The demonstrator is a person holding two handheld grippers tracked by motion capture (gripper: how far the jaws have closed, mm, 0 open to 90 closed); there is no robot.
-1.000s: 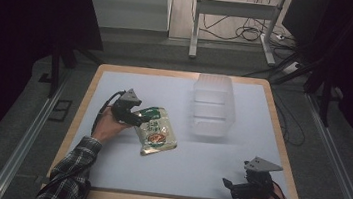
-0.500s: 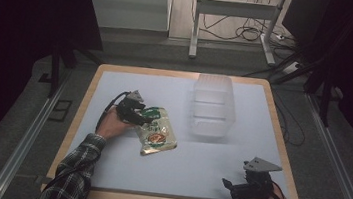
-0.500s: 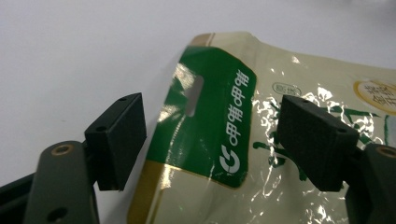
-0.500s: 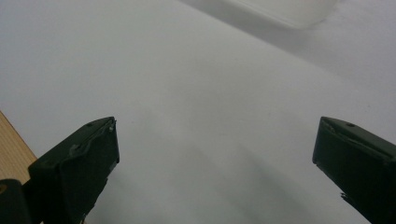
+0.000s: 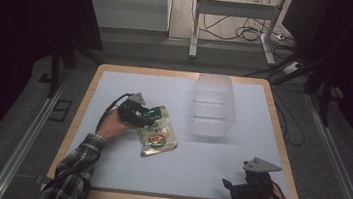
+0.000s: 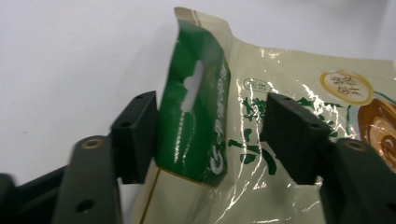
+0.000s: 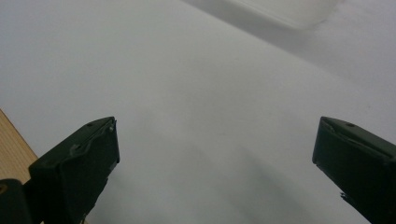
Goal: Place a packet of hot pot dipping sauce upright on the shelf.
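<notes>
High overhead view, two close tongs views

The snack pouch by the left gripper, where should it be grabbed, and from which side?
Grip the pouch by its green header strip, which has curled up off the table, coming from that end. The left gripper straddles it already; its jaws have just been closing, one pad at the strip, the other apart.

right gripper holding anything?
No: in the right gripper view the right gripper has its black jaws wide apart, with bare pale grey table mat between them.
</notes>
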